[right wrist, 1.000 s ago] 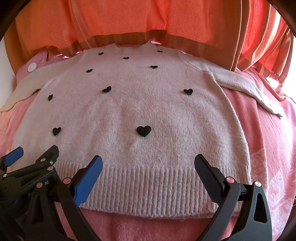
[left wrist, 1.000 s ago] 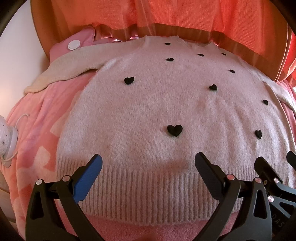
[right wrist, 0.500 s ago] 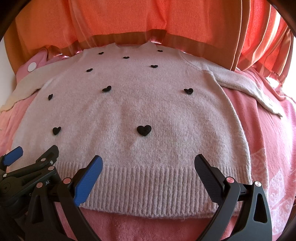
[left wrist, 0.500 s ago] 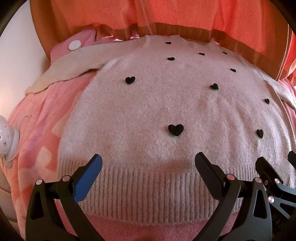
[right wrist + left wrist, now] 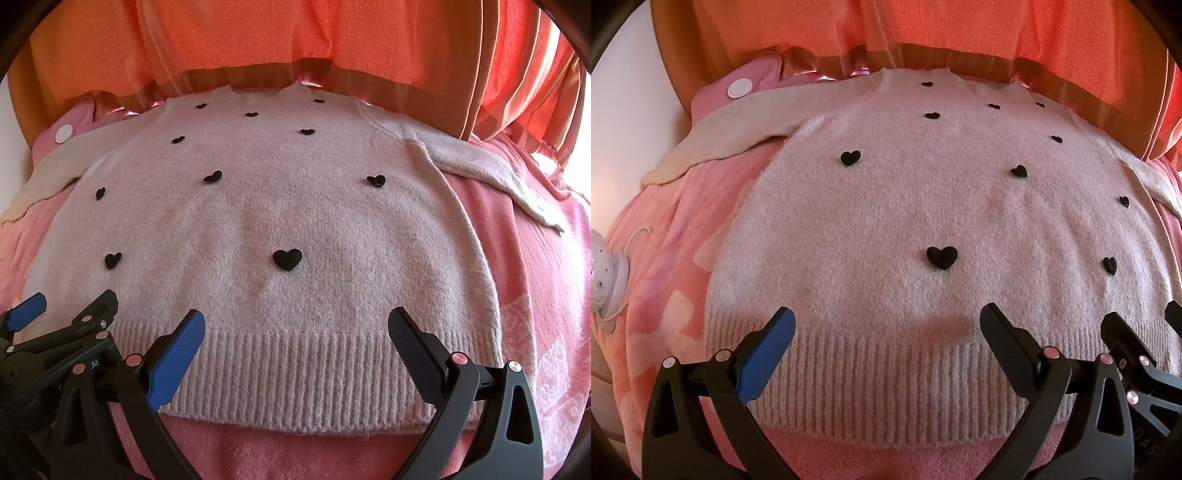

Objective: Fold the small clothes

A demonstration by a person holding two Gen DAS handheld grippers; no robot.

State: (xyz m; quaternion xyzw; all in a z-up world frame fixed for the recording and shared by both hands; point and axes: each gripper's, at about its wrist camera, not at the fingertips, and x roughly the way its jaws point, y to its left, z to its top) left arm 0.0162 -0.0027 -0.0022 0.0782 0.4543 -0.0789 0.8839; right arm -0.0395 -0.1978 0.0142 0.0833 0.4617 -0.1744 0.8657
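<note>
Barely shifted since a second ago, sweater (image 5: 916, 206) marginally nearer. Flat, unfolded on pink blanket (image 5: 676, 236), collar toward orange curtain (image 5: 295, 37). Left gripper (image 5: 886, 325) and right gripper (image 5: 295, 325) released, spread over ribbed hem.

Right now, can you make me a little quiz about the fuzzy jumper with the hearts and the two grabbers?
1. True or false: the sweater is already folded in half.
2. Which part of the sweater is nearest the left gripper and the right gripper? A) neckline B) ribbed hem C) sleeve
3. Fill in: the little black shapes on the sweater are ____.

Key
1. False: it lies flat and spread out on the pink blanket, sleeves out to the sides.
2. B; both grippers are open and hold nothing.
3. hearts
</note>
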